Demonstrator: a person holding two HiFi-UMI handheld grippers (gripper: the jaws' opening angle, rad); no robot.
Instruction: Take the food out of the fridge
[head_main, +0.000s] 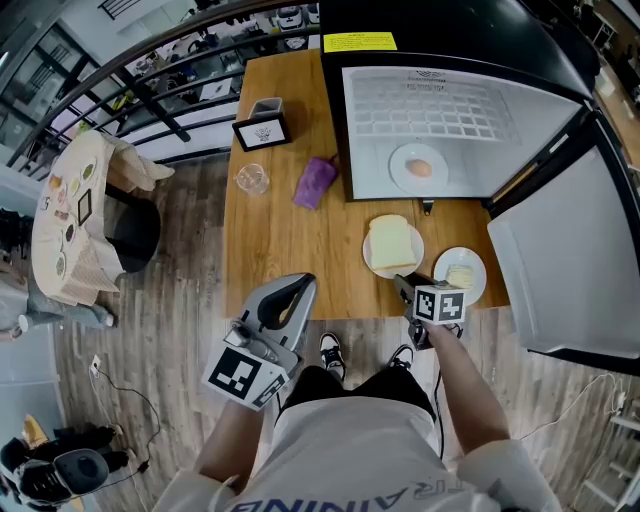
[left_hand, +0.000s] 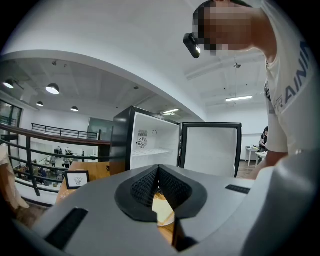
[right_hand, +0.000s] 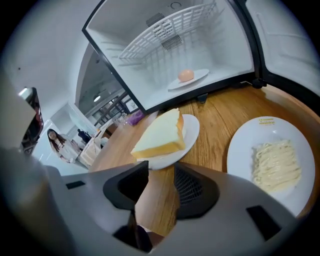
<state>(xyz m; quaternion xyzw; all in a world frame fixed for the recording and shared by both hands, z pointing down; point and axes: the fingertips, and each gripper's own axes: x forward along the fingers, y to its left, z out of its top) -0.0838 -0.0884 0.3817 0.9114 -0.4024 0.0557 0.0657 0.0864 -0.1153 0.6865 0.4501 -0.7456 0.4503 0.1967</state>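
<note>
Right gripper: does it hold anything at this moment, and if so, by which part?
Nothing is held. The right gripper has its jaws apart, with only bare table between them; the bread plate lies just ahead, ungripped.

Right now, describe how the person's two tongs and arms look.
Both the left tongs and the right tongs have smooth grey bodies with black, ribbed pads inside the jaws. Each carries a cube with black-and-white square markers: left cube, right cube. The person wears a white short-sleeved T-shirt with dark lettering.
</note>
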